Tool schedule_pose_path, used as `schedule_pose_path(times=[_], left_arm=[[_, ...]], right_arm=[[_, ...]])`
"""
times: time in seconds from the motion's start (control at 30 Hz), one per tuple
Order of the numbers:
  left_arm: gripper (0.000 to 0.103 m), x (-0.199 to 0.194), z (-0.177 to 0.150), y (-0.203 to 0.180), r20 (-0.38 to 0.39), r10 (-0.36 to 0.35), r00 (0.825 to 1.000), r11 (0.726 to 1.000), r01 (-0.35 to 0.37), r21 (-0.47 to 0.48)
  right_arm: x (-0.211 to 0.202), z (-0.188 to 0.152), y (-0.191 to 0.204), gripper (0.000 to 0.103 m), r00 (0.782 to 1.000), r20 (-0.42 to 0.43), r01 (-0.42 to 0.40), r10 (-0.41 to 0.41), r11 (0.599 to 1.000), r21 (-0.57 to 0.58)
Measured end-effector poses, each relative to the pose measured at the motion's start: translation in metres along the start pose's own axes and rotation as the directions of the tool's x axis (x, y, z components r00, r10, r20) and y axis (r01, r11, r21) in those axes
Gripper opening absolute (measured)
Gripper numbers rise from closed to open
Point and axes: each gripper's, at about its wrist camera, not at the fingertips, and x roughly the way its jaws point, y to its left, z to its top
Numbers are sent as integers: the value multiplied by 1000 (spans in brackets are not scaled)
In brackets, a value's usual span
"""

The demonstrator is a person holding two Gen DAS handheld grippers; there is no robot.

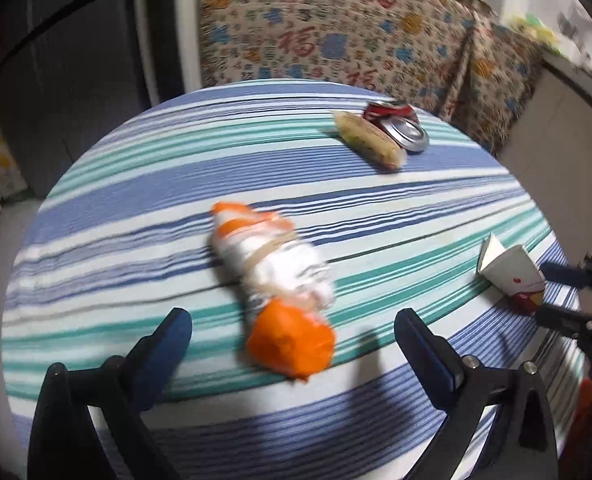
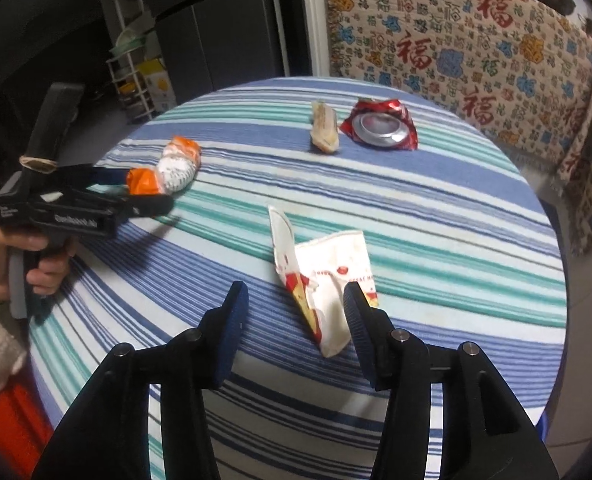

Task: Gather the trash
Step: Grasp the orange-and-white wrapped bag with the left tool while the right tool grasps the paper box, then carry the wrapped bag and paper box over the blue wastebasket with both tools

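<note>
Right claw (image 2: pixel 296 312) half spread, crumpled paper cup (image 2: pixel 328 280) apparently touching its right finger, unpinched.

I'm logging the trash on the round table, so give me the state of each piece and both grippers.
Orange-and-white wrapper: crumpled, lying loose
Paper cup: flattened, lying on its side
Red can: crushed flat
Tan snack packet: lying beside can
Left gripper: open, empty
Right gripper: open, empty

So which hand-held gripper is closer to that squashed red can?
Right, though neither is close. The right hand-held gripper sits at the paper cup, across the table from the can; the left is at the orange wrapper, further off.
</note>
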Motion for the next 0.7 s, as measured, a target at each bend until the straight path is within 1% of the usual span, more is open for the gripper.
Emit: schedule_pose_path(times=[0.03,0.07,0.1,0.13,0.17,0.2,0.27,0.33,0.47,0.6,0.7], left_arm=[[102,2,3,-4,8,19,1000,1000,-19,17],[98,2,5,-6,16,26,1000,999,-26,21],[92,2,7,-7,20,26,999,999,-27,22],[75,1,9,-6,26,27,999,999,-28,17],[50,0,10,-4,28,23,999,1000,-24,5],[44,1,12,0,24,12,1000,1000,-12,-6],[43,0,13,6,35,3,999,1000,-2,-30],[43,-7,12,7,56,-5,998,999,7,-36],[43,-25,11,0,104,-73,992,996,78,-45],[43,-34,8,-23,105,-132,986,991,134,-7],[43,-36,5,-55,94,-160,983,986,155,58]], right_arm=[[1,2,2,51,1000,-4,-4,4,1000,-12],[4,5,4,51,1000,-9,2,-2,1000,-31],[7,6,5,47,1000,-11,12,-12,999,-43],[10,7,6,37,1000,-16,20,-21,998,-51],[13,7,6,8,1000,-22,19,-21,999,-49],[15,8,3,6,1000,-24,19,-20,999,-27],[10,9,-2,5,1000,-7,10,-10,1000,21],[-1,9,-7,5,1000,23,-10,8,998,57],[-24,5,-21,5,996,70,-59,49,989,138],[-39,-4,-36,5,994,92,-70,53,977,199],[-50,-11,-50,5,994,102,-62,38,968,242]])
